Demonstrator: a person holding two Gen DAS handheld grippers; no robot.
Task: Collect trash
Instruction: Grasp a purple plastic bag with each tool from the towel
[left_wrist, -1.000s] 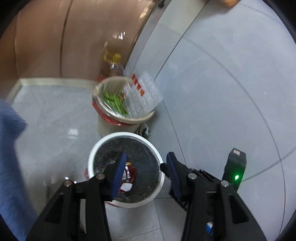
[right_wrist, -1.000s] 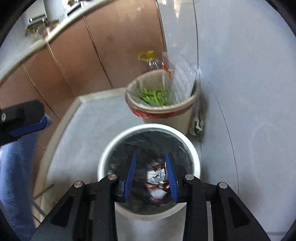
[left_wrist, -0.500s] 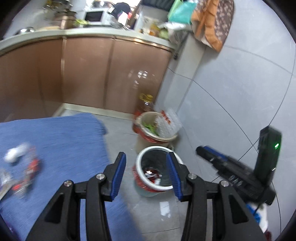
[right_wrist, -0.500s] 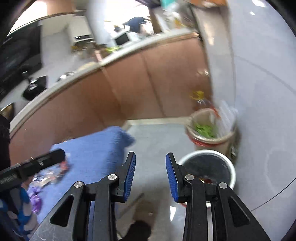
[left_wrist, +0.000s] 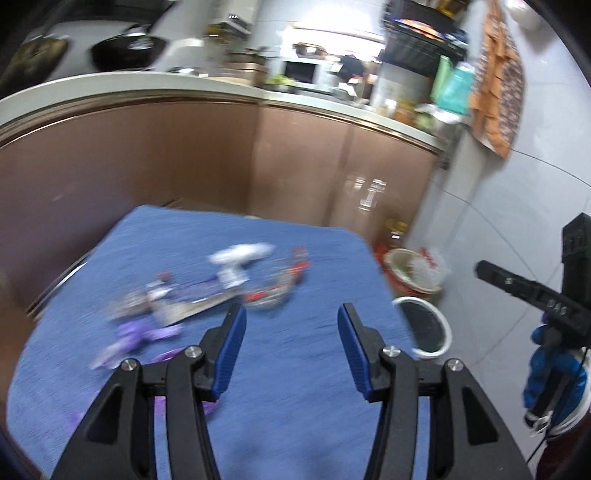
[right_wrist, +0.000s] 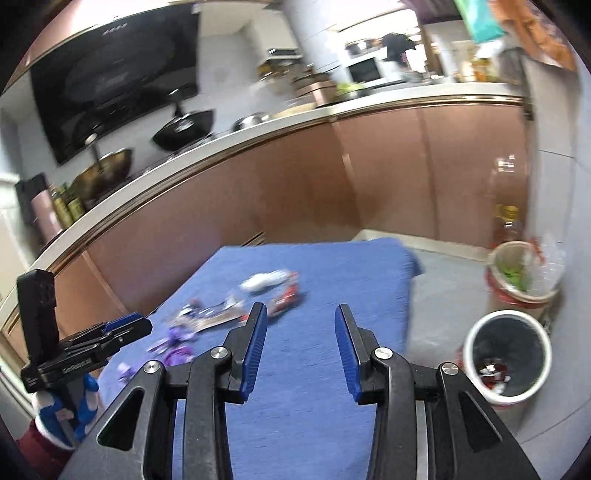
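The wrappers (left_wrist: 207, 295) lie in a loose row on the blue desk (left_wrist: 295, 369), ahead and left of both tongs. The left tongs (left_wrist: 290, 347), just opened wider and empty, are nearer; the right tongs (right_wrist: 300, 347) are half open, empty. The white bin (right_wrist: 506, 354) stands on the floor to the right.

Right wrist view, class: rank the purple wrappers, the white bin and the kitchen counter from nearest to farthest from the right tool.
1. Purple wrappers: on the blue cloth, just left of the right tool.
2. White bin: on the floor, to the right; close to the wrappers in range.
3. Kitchen counter: across the back, clearly farthest.
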